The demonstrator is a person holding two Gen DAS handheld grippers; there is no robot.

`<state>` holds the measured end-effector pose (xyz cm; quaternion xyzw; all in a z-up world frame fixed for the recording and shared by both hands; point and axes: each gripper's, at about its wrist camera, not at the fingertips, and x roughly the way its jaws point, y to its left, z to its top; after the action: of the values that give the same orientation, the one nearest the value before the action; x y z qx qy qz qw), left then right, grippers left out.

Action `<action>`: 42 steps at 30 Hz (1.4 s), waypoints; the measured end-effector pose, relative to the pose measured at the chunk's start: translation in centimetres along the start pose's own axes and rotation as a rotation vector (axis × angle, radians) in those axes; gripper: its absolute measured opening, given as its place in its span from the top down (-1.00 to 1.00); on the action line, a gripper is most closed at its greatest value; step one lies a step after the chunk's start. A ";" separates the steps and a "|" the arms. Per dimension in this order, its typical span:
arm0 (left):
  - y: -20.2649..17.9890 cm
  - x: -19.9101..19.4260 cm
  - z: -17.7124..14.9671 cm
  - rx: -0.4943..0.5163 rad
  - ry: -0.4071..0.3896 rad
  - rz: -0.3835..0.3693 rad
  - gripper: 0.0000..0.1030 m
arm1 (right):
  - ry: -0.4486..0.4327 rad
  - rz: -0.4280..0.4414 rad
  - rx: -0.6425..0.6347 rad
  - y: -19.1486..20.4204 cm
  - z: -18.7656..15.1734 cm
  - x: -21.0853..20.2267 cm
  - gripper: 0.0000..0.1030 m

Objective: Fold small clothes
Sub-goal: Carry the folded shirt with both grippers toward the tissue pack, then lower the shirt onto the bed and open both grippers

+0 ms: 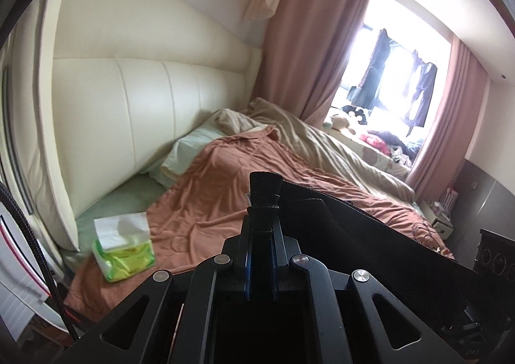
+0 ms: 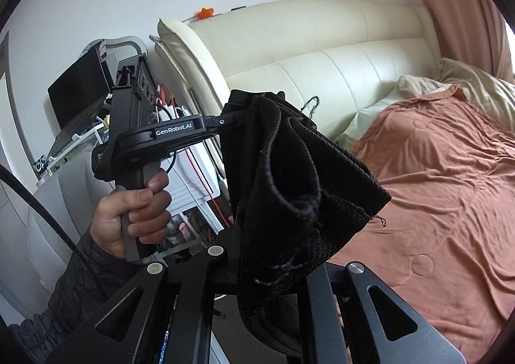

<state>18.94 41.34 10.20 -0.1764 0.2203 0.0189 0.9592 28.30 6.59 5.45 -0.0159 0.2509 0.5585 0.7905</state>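
Note:
A small black knit garment (image 2: 289, 177) hangs in the air above the bed, held between both grippers. My left gripper (image 1: 261, 222) is shut on its bunched edge (image 1: 265, 190), and the cloth stretches away to the right (image 1: 370, 235). In the right wrist view the left gripper (image 2: 238, 119) shows at the cloth's top left, held by a hand (image 2: 135, 216). My right gripper (image 2: 273, 267) is covered by the draped cloth; its fingers are hidden and seem closed on the cloth.
The bed has a rust-orange blanket (image 1: 225, 190), a beige duvet (image 1: 322, 145) and a cream headboard (image 1: 135, 100). A green tissue pack (image 1: 124, 251) lies near the bed's corner. A bedside stand with a laptop (image 2: 80, 100) is at left.

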 end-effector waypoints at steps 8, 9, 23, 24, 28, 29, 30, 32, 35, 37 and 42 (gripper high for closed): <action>4.5 2.7 -0.4 -0.053 0.031 0.079 0.83 | 0.044 0.013 0.057 -1.0 1.0 6.7 0.88; 4.8 3.2 -0.4 -0.056 0.034 0.086 0.83 | 0.049 0.014 0.062 -1.1 1.1 7.4 0.88; 5.9 15.2 0.0 -0.064 0.135 0.139 0.83 | 0.088 -0.018 0.195 -9.1 1.4 15.0 0.88; 5.9 15.9 0.1 -0.058 0.142 0.144 0.83 | 0.088 -0.016 0.206 -9.7 1.4 15.3 0.88; 6.2 19.7 0.1 -0.042 0.178 0.167 0.83 | 0.095 -0.014 0.247 -12.4 1.6 16.9 0.88; 6.4 20.4 0.1 -0.043 0.184 0.172 0.83 | 0.098 -0.012 0.257 -13.0 1.7 17.4 0.88; 6.6 21.2 0.0 -0.043 0.192 0.177 0.83 | 0.100 -0.012 0.266 -13.6 1.6 17.7 0.88; 7.1 22.8 -0.3 -0.043 0.210 0.191 0.83 | 0.108 -0.011 0.293 -15.0 1.6 18.9 0.88; 7.8 25.1 -1.0 -0.044 0.241 0.203 0.83 | 0.123 -0.009 0.327 -16.9 1.1 20.6 0.88; 8.0 26.8 -1.6 -0.036 0.279 0.208 0.82 | 0.136 -0.035 0.346 -18.1 0.7 21.8 0.85; 8.7 28.6 -3.2 -0.051 0.328 0.270 0.47 | 0.223 -0.223 0.463 -21.6 -0.9 23.5 0.10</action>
<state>42.42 47.17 -7.59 -0.1702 0.3947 0.1240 0.8944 53.05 18.76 -10.56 0.0762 0.4538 0.3905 0.7973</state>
